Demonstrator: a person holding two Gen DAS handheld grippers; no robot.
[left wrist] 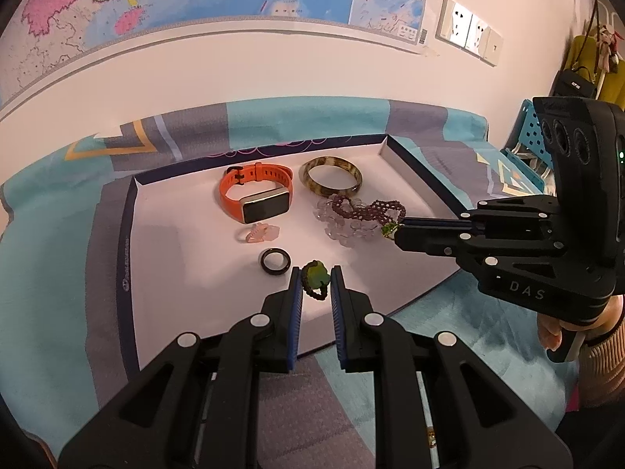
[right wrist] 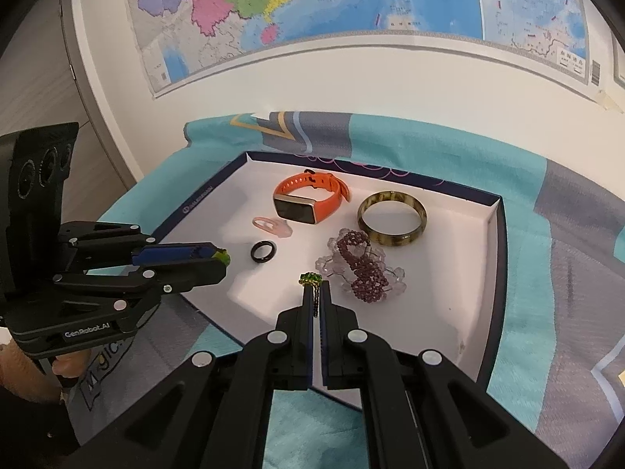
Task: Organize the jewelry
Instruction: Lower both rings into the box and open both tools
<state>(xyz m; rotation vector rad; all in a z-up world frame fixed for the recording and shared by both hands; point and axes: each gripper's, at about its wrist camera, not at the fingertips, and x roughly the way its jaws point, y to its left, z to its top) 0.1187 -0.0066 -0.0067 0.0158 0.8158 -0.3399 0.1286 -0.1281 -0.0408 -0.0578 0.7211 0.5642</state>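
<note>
Left gripper [left wrist: 315, 278] clamped on green stone beaded ring [left wrist: 315, 276], pinched between fingertips. Right gripper [right wrist: 315, 288] shut on green-gem gold ring [right wrist: 310, 278], gem protruding past tips.

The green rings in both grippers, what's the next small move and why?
Probably lower the left gripper a little and set its green stone ring on the bare tray floor near the black ring. The ring sits clamped between the pads over open floor. The right gripper, pinching a smaller green ring, can follow.
</note>
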